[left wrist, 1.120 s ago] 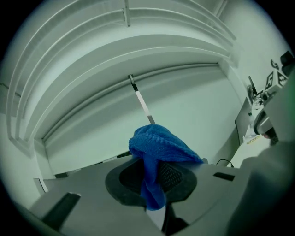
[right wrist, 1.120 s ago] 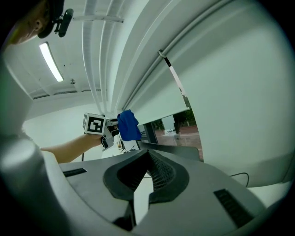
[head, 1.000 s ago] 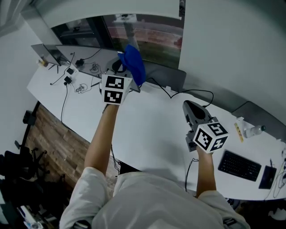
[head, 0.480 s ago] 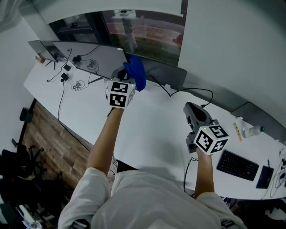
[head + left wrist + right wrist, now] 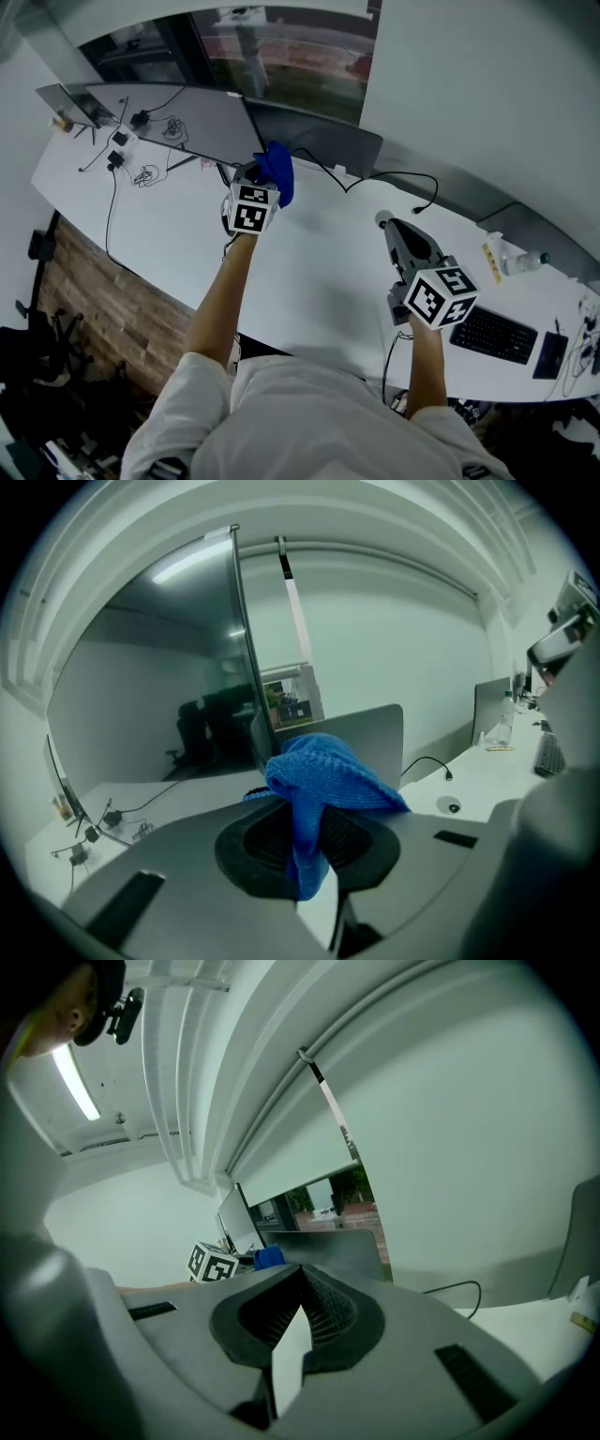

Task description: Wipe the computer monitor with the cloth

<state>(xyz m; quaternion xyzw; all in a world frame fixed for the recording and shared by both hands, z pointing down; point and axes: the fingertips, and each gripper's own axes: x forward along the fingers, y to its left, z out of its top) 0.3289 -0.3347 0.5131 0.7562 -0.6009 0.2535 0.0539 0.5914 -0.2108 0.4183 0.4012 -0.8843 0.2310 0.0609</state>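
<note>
The left claw [image 5: 305,846] is clamped on a bunched blue cloth [image 5: 323,775], held just beside the right edge of the dark monitor [image 5: 159,696], apparently for wiping, while the right claw [image 5: 298,1307], closed and empty, hovers over the white bench [image 5: 319,281] at the right

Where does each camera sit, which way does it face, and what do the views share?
Head view: on the head, looking steeply down at the desk; both forearms show.
Left gripper view: on the left gripper, facing the monitor past jaws shut on the cloth.
Right gripper view: on the right gripper, looking toward the monitor past shut, empty jaws.
Shared: all three show cloth and monitor.
</note>
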